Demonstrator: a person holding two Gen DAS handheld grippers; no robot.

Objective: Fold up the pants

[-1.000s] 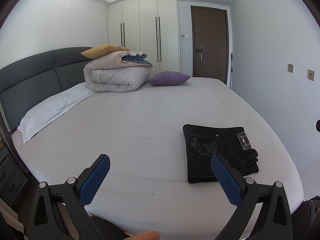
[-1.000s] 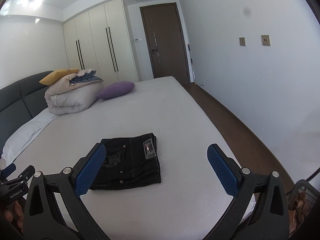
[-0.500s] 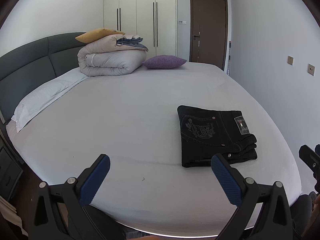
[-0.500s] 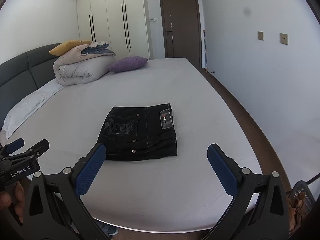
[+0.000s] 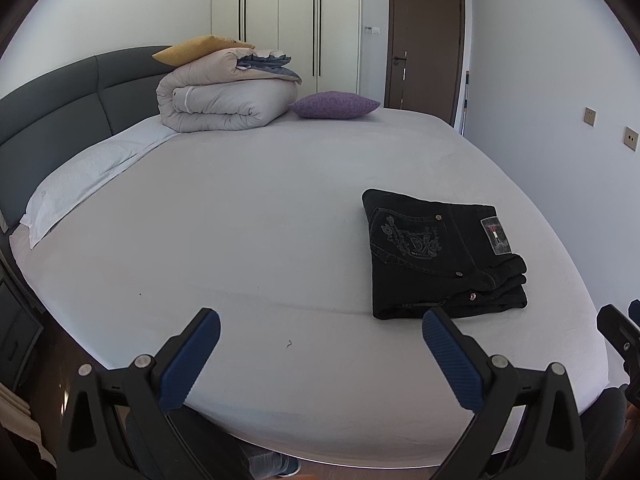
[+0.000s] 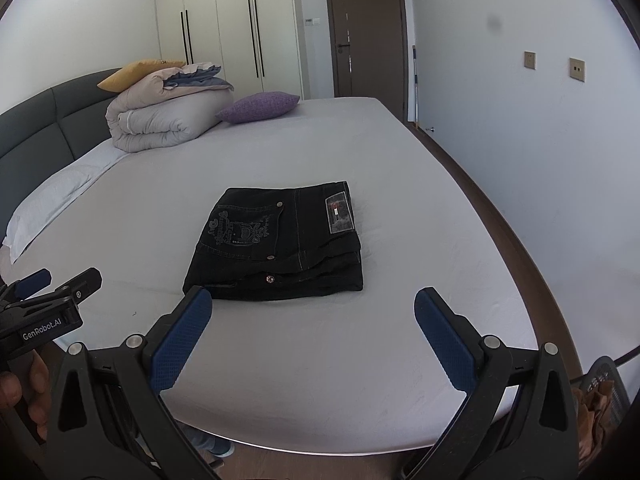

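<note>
The black pants [image 6: 276,246] lie folded in a neat, flat stack on the bed [image 6: 320,360], near the edge closest to the cameras. A patch with a little picture sits on top of the stack, and a small tag sits beside it. The left tongs [image 5: 320,354] are wide open and hold nothing; they hang over the near edge of the bed, with the pants ahead and off to their right side. The right tongs [image 6: 314,338] are wide open too, and also hold nothing; they hang just in front of the pants and do not touch them. Far back on the bed sits a rolled-up blanket [image 5: 224,104] with a yellow pillow [image 5: 200,48] on top. A purple pillow [image 5: 334,105] lies right beside the blanket. A white pillow [image 5: 88,176] rests by the gray headboard [image 5: 60,104].
</note>
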